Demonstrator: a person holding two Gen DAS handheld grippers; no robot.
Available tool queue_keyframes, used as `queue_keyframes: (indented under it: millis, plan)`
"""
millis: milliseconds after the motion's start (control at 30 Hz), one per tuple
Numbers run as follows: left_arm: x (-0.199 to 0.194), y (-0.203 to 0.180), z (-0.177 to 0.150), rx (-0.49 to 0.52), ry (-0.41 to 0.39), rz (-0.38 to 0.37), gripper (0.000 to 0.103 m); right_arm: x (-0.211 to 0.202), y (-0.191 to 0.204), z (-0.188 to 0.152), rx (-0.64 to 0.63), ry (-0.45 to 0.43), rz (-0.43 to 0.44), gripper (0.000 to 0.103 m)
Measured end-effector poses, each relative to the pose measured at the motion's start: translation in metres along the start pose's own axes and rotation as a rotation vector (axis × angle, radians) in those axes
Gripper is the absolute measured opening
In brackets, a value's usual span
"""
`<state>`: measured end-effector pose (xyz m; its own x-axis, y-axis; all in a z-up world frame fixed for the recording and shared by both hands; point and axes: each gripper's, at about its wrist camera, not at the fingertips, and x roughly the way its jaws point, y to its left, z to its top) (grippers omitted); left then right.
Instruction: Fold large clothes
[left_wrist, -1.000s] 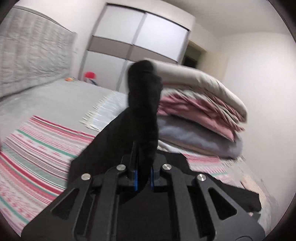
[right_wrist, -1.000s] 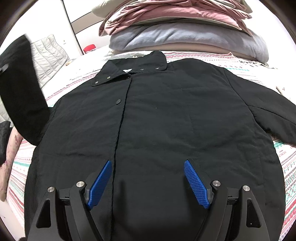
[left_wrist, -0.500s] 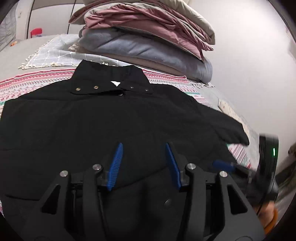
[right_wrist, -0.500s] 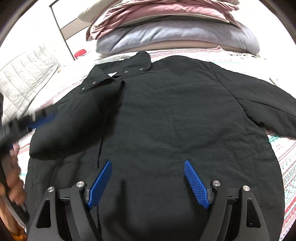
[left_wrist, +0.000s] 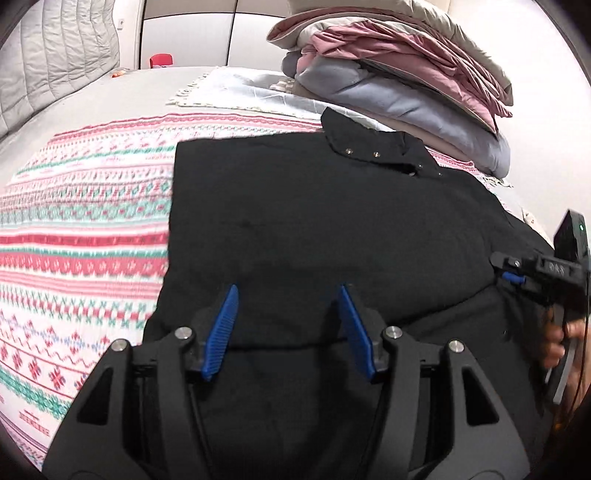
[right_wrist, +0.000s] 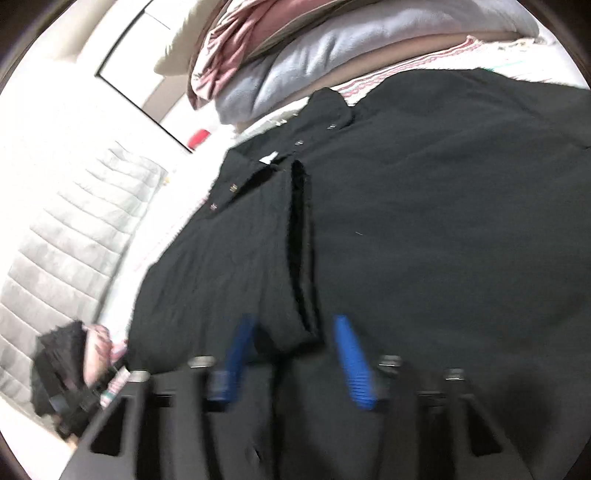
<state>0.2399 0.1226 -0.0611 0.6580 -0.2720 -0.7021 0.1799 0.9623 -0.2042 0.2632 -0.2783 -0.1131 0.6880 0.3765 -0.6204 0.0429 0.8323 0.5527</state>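
A large black jacket (left_wrist: 332, 221) lies front up on the bed, collar (left_wrist: 373, 147) toward the far side. One sleeve (right_wrist: 291, 258) is folded over its front. My left gripper (left_wrist: 288, 325) hovers low over the hem, its jaws opening and nothing pressed between the blue pads (left_wrist: 221, 328). My right gripper (right_wrist: 295, 354) is blurred and tilted, with its jaws closing. The folded sleeve's end lies between its pads (right_wrist: 351, 365), which stand clear of it. In the left wrist view the right gripper (left_wrist: 513, 275) shows at the right edge, held by a hand (left_wrist: 557, 343).
The jacket rests on a pink, white and green patterned blanket (left_wrist: 81, 221). A tall stack of folded bedding (left_wrist: 406, 74) sits just behind the collar. A grey padded headboard (left_wrist: 55, 55) and a small red object (left_wrist: 161, 61) lie beyond.
The left gripper held the sleeve raised, then let it go and sank low over the hem with its jaws apart. The sleeve now lies across the jacket. The right gripper rolled and its jaws narrowed.
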Motion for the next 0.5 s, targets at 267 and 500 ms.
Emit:
queue_keyframes:
  millis: [267, 500]
  plan:
    - [0.01, -0.01, 0.0, 0.049, 0.027, 0.026, 0.058, -0.008, 0.021, -0.009, -0.073, -0.005, -0.102, 0.011]
    - [-0.016, -0.02, 0.001, 0.023, 0.05, 0.014, 0.083, -0.01, 0.032, -0.018, -0.153, 0.005, -0.25, 0.035]
